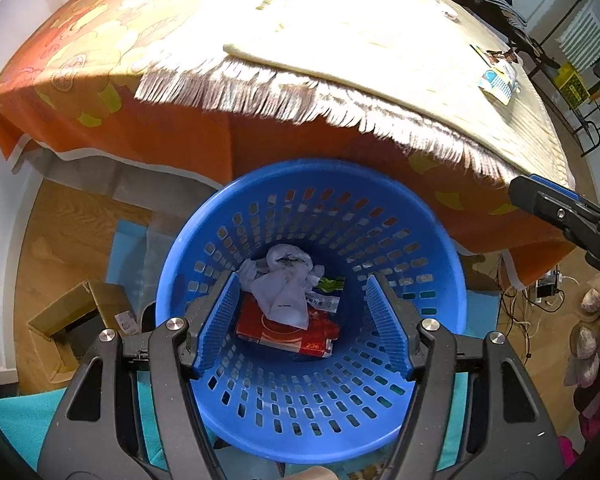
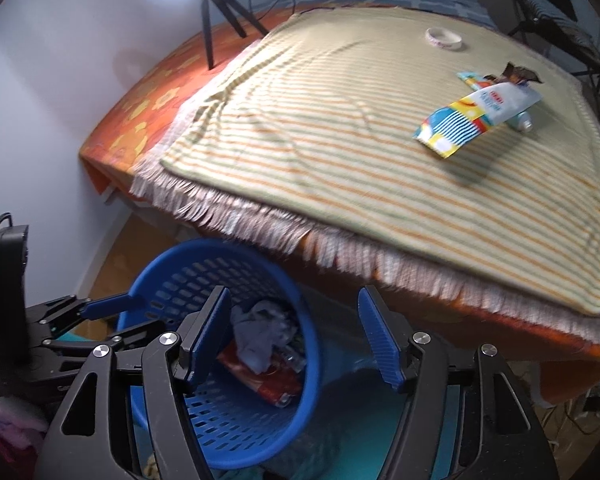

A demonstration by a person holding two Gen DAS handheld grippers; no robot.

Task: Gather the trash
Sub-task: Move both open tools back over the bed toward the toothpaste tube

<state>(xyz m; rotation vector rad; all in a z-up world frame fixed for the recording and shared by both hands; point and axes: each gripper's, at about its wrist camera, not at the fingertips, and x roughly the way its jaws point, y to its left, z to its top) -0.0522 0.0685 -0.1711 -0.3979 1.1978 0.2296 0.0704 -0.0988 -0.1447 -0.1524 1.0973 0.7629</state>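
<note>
The table [image 2: 148,116] fills the upper half of both views, draped in an orange flowered cloth with a striped, fringed woven throw [image 2: 340,140] on top, soft and slightly rumpled. Below its edge, at lower centre of the left wrist view, stands the blue basket [image 1: 440,240], a round stiff plastic tub with slotted walls. In its bottom lie a crumpled white tissue [image 1: 284,284], a flat red packet [image 1: 288,330] and a bit of green-and-white wrapper [image 1: 332,284].

Still to collect, at the upper right of the right wrist view, is a striped wrapper [image 2: 466,124] lying flat on the throw, with a small tube [image 2: 522,120] partly beneath it and a dark torn scrap [image 2: 518,72] just behind. A white ring [image 2: 444,38] sits farther back.

The wrapper looks light, thin and slick, likely to slide or crumple, so a pinch across a raised edge or corner seems best; the tube looks firmer and may roll.

The left gripper [image 1: 302,328] hangs over the basket, fingers spread and empty. The right gripper [image 2: 296,336] is likewise spread wide, holding nothing.
</note>
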